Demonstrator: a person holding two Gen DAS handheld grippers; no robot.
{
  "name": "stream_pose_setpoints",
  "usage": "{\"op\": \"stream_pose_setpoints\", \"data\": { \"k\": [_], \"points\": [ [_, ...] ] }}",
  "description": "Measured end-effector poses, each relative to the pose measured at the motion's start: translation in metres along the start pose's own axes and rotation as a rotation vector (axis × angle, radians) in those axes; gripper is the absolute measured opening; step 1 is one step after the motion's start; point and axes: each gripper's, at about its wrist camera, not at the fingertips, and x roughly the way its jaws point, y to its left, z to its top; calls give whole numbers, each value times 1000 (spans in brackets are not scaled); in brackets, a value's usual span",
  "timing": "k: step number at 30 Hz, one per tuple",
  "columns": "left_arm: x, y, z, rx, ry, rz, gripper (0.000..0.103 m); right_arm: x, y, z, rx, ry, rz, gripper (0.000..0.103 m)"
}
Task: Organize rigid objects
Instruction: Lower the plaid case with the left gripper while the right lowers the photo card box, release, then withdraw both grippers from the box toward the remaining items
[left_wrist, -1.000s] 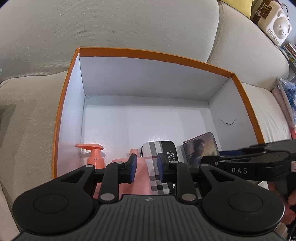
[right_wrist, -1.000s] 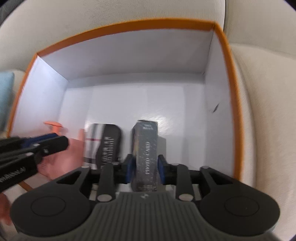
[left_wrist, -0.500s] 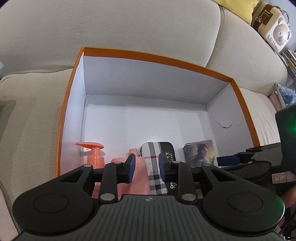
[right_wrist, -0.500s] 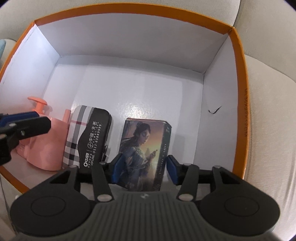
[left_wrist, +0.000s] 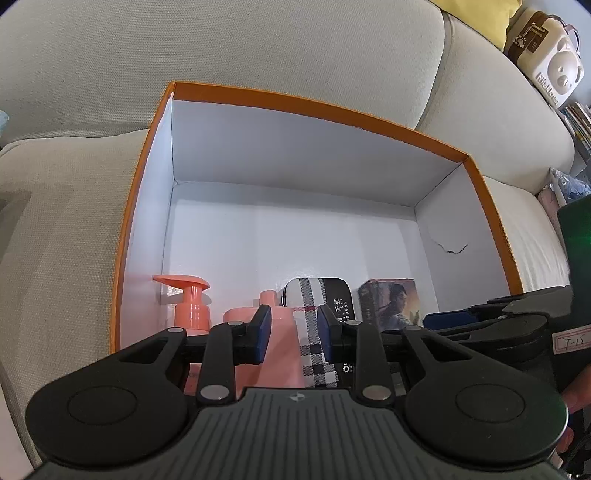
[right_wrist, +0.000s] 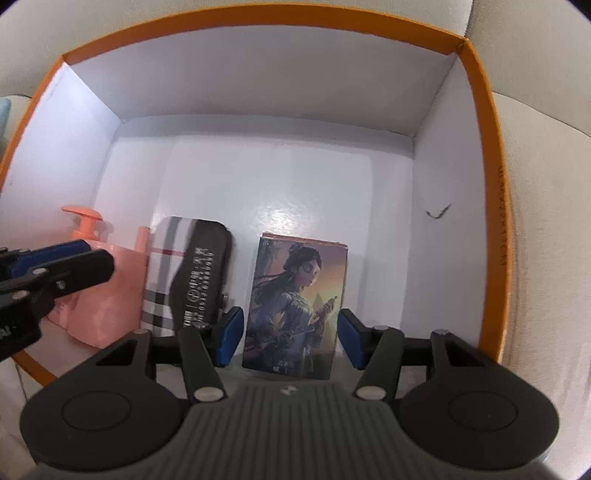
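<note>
My own gripper bodies hide the near edge of the orange box (right_wrist: 484, 155), so the lower ends of all three items are cut off. The photo card box (right_wrist: 297, 306) lies flat on the box floor near that edge, between the spread blue pads of my right gripper (right_wrist: 290, 338), touching neither. A second ago those pads clamped it on its edge. My left gripper (left_wrist: 293, 330) hangs part-open over the plaid case (left_wrist: 317, 321) beside the pink pump bottle (left_wrist: 255, 343).

I'm opening my right gripper (right_wrist: 290, 334) off the photo card box (right_wrist: 295, 306), now lying flat; left gripper (left_wrist: 293, 334) seemingly backing away.
</note>
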Motion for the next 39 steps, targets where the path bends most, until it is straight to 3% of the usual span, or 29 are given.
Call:
{"op": "stream_pose_setpoints", "data": {
  "k": [8, 12, 19, 23, 26, 30, 32, 36, 39],
  "points": [
    [-2, -1, -2, 1, 1, 5, 32, -4, -7, -4, 72, -11, 52, 41],
    [-12, -6, -6, 25, -30, -4, 32, -9, -13, -8, 75, -25, 73, 41],
    [-63, -29, -29, 120, -209, -1, 42, -56, -3, -37, 19, -254, 98, 42],
    [-88, -39, -51, 162, -249, 21, 54, -75, 8, -71, 61, -392, 96, 44],
    [-99, -42, -68, 179, -231, 30, 61, -95, 2, -92, 67, -458, 98, 50],
    [-101, -43, -98, 206, -181, 49, 61, -111, 9, -132, 29, -546, 72, 51],
    [-98, -38, -112, 163, -142, 28, 61, -107, 11, -146, 33, -531, 69, 52],
    [-88, -25, -136, -33, -60, -28, 62, -84, 7, -165, 109, -455, 78, 50],
    [-79, -23, -153, -103, -28, -10, 65, -69, 4, -182, 141, -413, 58, 48]
  ]
}}
